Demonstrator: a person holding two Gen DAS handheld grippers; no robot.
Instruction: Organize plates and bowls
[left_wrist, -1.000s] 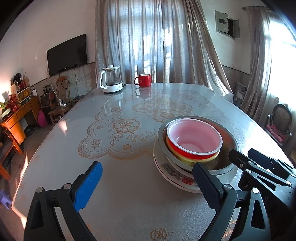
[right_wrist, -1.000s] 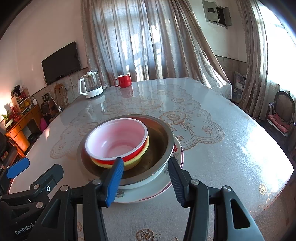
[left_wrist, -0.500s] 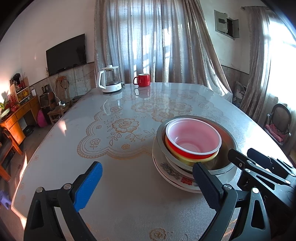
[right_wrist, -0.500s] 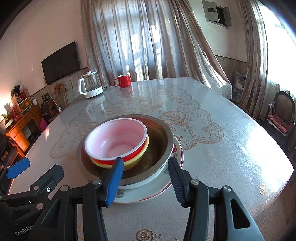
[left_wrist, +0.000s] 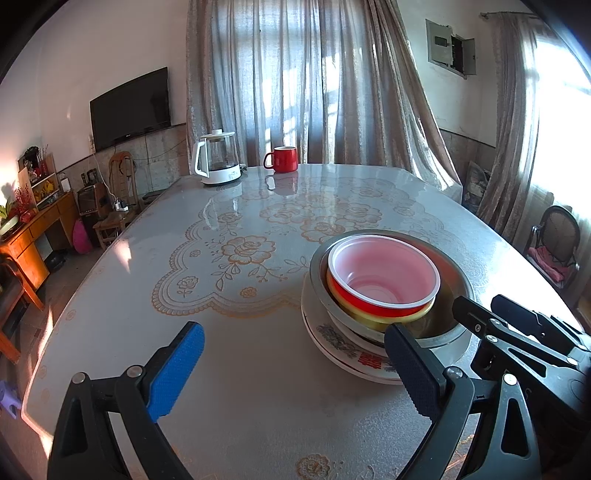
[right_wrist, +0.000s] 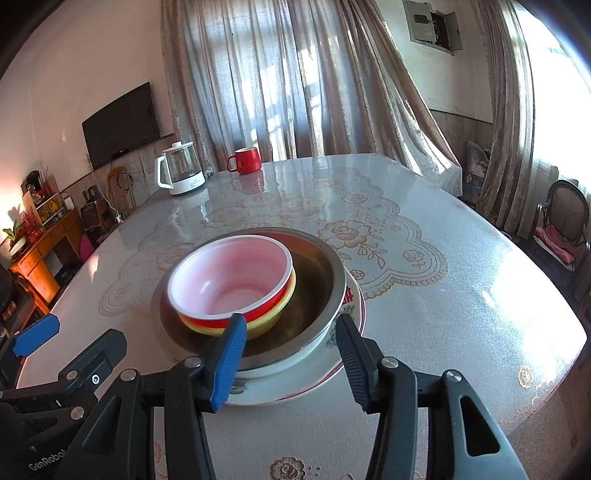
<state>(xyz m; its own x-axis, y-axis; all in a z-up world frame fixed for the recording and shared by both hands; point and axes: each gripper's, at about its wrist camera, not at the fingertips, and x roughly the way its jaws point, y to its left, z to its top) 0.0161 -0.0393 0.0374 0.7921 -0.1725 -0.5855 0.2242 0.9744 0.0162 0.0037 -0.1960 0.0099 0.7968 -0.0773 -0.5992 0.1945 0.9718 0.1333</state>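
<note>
A stack stands on the table: a white patterned plate, a steel bowl on it, a yellow bowl inside that, and a red bowl with a white inside on top. The stack also shows in the left wrist view, with the plate, steel bowl and red bowl. My right gripper is open and empty, just in front of the stack. My left gripper is open and empty, over the table left of the stack.
A white kettle and a red mug stand at the table's far edge. The table carries a glossy lace-patterned cover. A chair stands to the right, and wooden furniture to the left.
</note>
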